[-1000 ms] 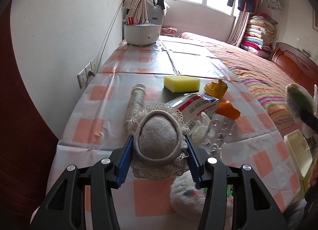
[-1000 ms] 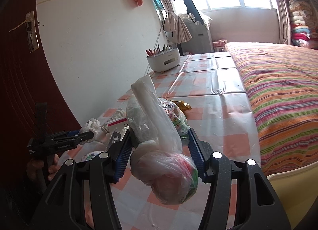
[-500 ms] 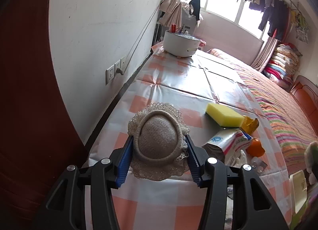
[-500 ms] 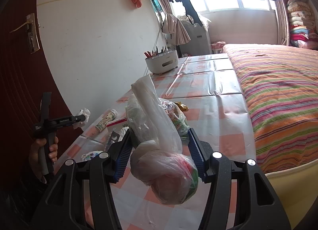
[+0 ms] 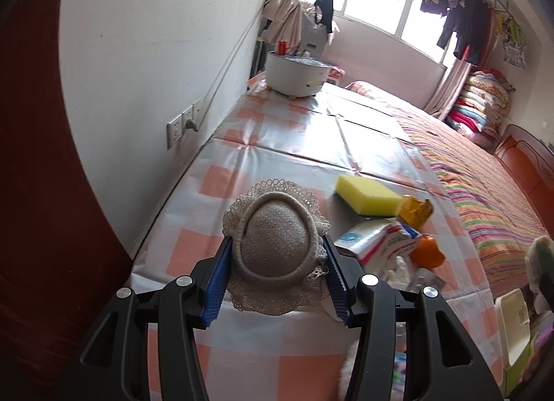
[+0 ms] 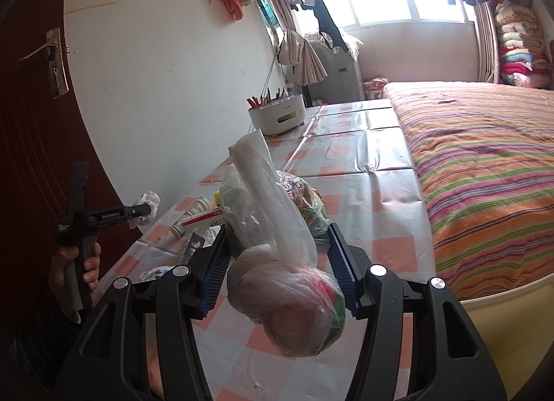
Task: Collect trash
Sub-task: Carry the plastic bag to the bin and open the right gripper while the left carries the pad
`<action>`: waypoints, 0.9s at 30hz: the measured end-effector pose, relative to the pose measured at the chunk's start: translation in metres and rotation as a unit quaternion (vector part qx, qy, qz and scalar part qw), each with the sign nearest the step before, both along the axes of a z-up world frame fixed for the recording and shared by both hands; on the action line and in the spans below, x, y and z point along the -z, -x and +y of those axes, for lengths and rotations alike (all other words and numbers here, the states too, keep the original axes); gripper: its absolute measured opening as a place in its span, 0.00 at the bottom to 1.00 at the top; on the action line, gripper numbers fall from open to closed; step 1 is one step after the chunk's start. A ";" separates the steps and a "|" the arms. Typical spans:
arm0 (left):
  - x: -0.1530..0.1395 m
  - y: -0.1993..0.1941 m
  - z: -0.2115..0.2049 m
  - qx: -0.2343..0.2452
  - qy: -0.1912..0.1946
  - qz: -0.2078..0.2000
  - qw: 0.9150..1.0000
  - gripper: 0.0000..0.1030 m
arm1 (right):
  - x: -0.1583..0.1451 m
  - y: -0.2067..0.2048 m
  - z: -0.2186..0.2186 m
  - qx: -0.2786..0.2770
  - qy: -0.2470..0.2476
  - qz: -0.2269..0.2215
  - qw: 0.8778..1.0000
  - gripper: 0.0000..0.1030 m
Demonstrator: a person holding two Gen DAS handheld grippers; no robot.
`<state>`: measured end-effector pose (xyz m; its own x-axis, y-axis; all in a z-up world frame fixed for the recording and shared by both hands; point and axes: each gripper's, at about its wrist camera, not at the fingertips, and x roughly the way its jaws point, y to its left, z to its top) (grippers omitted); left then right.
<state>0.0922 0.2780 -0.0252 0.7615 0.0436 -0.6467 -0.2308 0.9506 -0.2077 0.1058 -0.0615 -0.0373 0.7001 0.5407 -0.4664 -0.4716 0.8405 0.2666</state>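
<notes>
My left gripper [image 5: 277, 243] is shut on a round beige knitted piece with a lace rim [image 5: 273, 248], held above the checked tablecloth [image 5: 242, 352]. In the right wrist view that left gripper [image 6: 147, 210] hangs by the dark door, the lacy piece [image 6: 150, 198] at its tip, a hand [image 6: 72, 269] on its handle. My right gripper [image 6: 278, 229] is shut on a clear plastic bag [image 6: 277, 255] stuffed with wrappers, its knotted bulge sagging toward the camera. A yellow sponge [image 5: 367, 198], an amber wrapper [image 5: 415, 210], a white-and-red packet [image 5: 381, 245] and an orange cap [image 5: 427, 252] lie on the table.
A white pot holding pens [image 5: 296, 73] stands at the table's far end by the wall. A wall socket [image 5: 180, 127] sits left of the table. The striped bed [image 6: 484, 158] runs along the right side. A small bottle [image 6: 190, 215] lies near the door-side edge.
The left gripper, still holding the knitted piece, has drawn away from the litter pile toward the door and wall and rolled slightly. The right gripper and its bag have stayed put.
</notes>
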 end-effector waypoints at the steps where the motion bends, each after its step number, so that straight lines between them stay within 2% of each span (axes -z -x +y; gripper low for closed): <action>1: -0.002 0.001 -0.005 0.006 0.001 -0.004 1.000 0.47 | 0.000 0.001 -0.002 0.002 0.002 0.000 1.000 0.52; 8: -0.015 0.004 -0.049 0.061 0.008 -0.025 0.998 0.47 | 0.003 0.009 -0.022 0.024 0.017 -0.001 1.000 0.52; 14: -0.019 0.003 -0.101 0.123 0.018 -0.030 0.992 0.47 | 0.009 0.017 -0.053 0.060 0.027 0.001 0.998 0.52; 18: -0.021 0.003 -0.140 0.172 0.030 -0.028 0.984 0.47 | 0.012 0.023 -0.078 0.092 0.024 0.005 0.995 0.52; 27: -0.018 0.010 -0.229 0.267 0.022 -0.022 0.963 0.48 | 0.026 0.040 -0.133 0.160 0.017 0.024 0.987 0.52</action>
<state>0.0822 0.0487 -0.0069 0.6951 -0.3881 -0.6051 0.2986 0.9216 -0.2480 0.0654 -0.1949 -0.0637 0.8087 0.2797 -0.5176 -0.1688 0.9531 0.2513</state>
